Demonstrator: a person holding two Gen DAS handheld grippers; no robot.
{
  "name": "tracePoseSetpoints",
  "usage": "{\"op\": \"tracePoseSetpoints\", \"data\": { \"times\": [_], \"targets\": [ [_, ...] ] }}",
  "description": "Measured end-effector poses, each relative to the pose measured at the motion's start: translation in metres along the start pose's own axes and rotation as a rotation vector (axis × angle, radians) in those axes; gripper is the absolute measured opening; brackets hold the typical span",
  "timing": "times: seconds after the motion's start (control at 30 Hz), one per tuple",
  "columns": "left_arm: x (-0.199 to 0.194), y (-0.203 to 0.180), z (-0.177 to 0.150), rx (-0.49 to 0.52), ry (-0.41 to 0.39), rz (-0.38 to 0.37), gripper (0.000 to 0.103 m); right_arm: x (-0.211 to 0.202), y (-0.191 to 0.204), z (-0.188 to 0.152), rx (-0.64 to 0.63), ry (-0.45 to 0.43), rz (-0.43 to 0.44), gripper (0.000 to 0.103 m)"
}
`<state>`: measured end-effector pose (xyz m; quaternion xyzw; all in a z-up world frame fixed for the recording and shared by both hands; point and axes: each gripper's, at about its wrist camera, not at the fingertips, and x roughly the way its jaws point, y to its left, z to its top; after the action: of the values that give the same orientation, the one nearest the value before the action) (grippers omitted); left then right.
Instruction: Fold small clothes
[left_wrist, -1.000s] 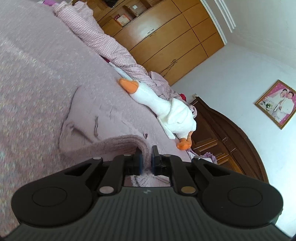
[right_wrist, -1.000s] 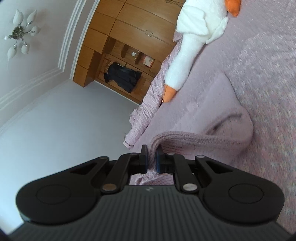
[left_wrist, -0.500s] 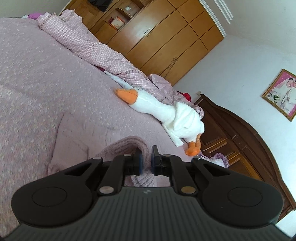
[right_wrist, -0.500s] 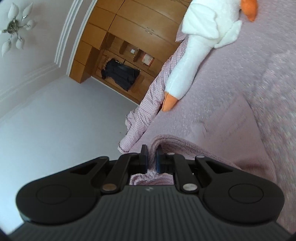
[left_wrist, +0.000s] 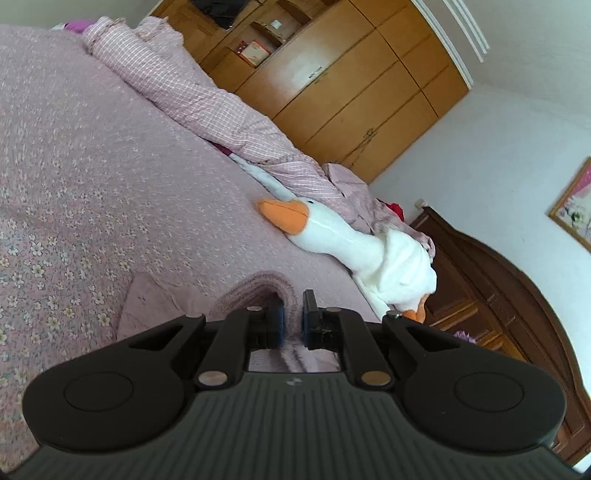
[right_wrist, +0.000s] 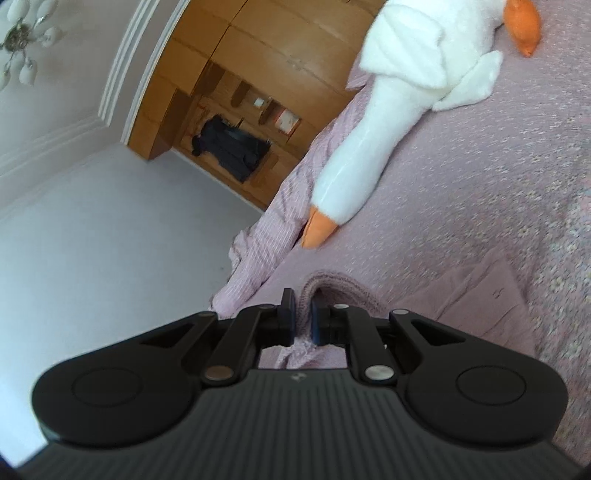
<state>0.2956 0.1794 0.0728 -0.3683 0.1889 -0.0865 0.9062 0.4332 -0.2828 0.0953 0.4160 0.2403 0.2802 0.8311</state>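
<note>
A small mauve knitted garment (left_wrist: 159, 299) lies on the flowered bedspread (left_wrist: 74, 177), partly lifted. My left gripper (left_wrist: 291, 317) is shut on its ribbed knit edge (left_wrist: 258, 286), which arches up between the fingers. In the right wrist view the same garment (right_wrist: 476, 291) spreads flat to the right, and my right gripper (right_wrist: 303, 319) is shut on another part of the ribbed edge (right_wrist: 332, 284). Most of the garment is hidden behind both gripper bodies.
A white plush goose (left_wrist: 369, 251) with an orange beak lies on the bed beyond the garment, goose (right_wrist: 388, 122) in the right view too. A bunched pink checked quilt (left_wrist: 207, 96) runs along the far side. Wooden wardrobes (left_wrist: 343, 85) and a dark headboard (left_wrist: 498, 295) stand behind.
Both grippers have carried the held edge across the bed; less of the garment shows ahead of them now, and the goose sits closer and larger in both views.
</note>
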Motion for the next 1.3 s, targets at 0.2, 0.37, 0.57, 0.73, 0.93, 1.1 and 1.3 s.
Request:
{"op": "tracePoseSetpoints", "data": {
  "times": [0.2, 0.37, 0.57, 0.73, 0.93, 1.1, 1.3],
  "targets": [
    [0.013, 0.011, 0.007, -0.032, -0.022, -0.045, 0.009, -0.014, -0.019, 0.007, 0.018, -0.074, 0.084, 0.012],
    [0.023, 0.012, 0.012, -0.016, -0.046, -0.063, 0.009, -0.015, -0.026, 0.010, -0.007, -0.096, 0.130, 0.012],
    [0.047, 0.033, 0.008, -0.042, -0.043, -0.026, 0.009, 0.002, -0.045, 0.008, 0.004, -0.073, 0.077, 0.012],
    [0.073, 0.055, -0.005, -0.021, 0.002, 0.044, 0.010, 0.018, -0.066, 0.000, 0.007, -0.011, -0.037, 0.014],
    [0.066, 0.071, 0.000, -0.074, 0.024, 0.085, 0.011, 0.005, -0.077, -0.002, 0.093, -0.039, -0.112, 0.054],
    [0.029, 0.055, 0.007, 0.019, -0.011, 0.153, 0.034, -0.030, -0.065, 0.001, 0.101, -0.098, -0.080, 0.083],
    [0.002, 0.021, -0.017, 0.143, 0.020, 0.130, 0.049, -0.047, -0.018, -0.026, -0.130, 0.013, -0.030, 0.082]
  ]
}}
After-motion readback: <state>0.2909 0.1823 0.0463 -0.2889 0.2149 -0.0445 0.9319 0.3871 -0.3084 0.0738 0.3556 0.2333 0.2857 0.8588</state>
